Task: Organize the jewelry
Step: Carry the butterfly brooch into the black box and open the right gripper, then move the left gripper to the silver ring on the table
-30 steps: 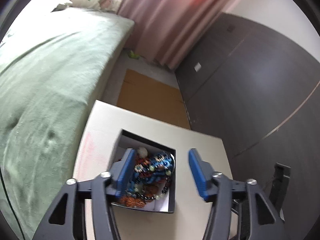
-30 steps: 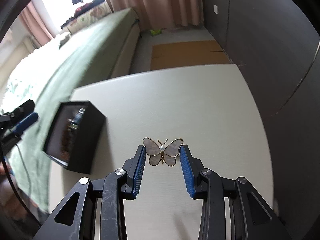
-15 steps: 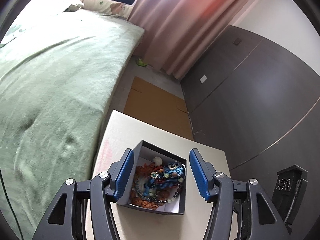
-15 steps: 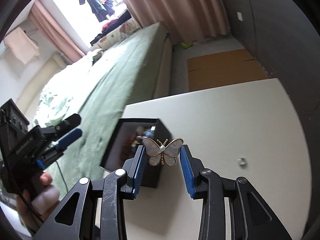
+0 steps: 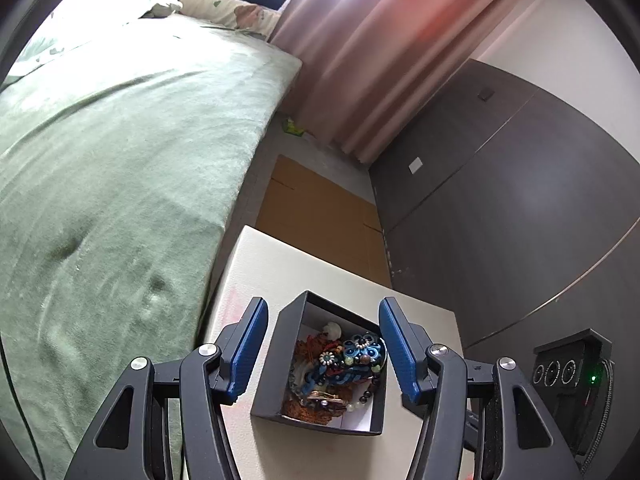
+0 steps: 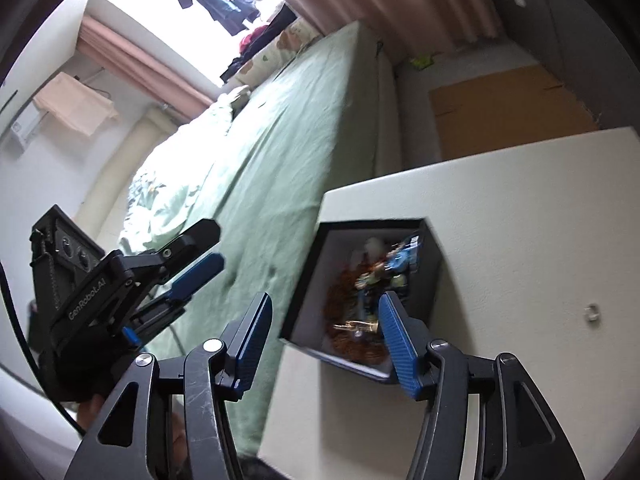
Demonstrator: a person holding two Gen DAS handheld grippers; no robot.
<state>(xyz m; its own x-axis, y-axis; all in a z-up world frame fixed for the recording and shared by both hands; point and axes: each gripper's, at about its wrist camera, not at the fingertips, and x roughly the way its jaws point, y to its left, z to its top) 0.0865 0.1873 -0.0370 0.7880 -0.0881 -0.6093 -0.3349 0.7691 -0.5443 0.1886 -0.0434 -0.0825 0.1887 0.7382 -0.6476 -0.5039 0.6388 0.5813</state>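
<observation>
Right gripper point(image 6: 324, 340) low centre of its view, jaws wide, nothing held; poised over black box point(image 6: 430, 276), likely for a drop-in. Left gripper point(image 5: 320, 344) wide too, straddling box point(image 5: 280, 360) without contact. Jewelry heap point(image 5: 340, 364) inside, centre-low. Small ring point(image 6: 591, 312) loose on table point(image 6: 520, 200), right. Green bed point(image 5: 100, 160) beyond, upper left.

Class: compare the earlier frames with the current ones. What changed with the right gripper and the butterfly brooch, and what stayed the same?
The right gripper opened, releasing the butterfly brooch, which now lies in the black jewelry box among the beads. The left gripper stayed open and empty; the box and small ring stayed on the table.
</observation>
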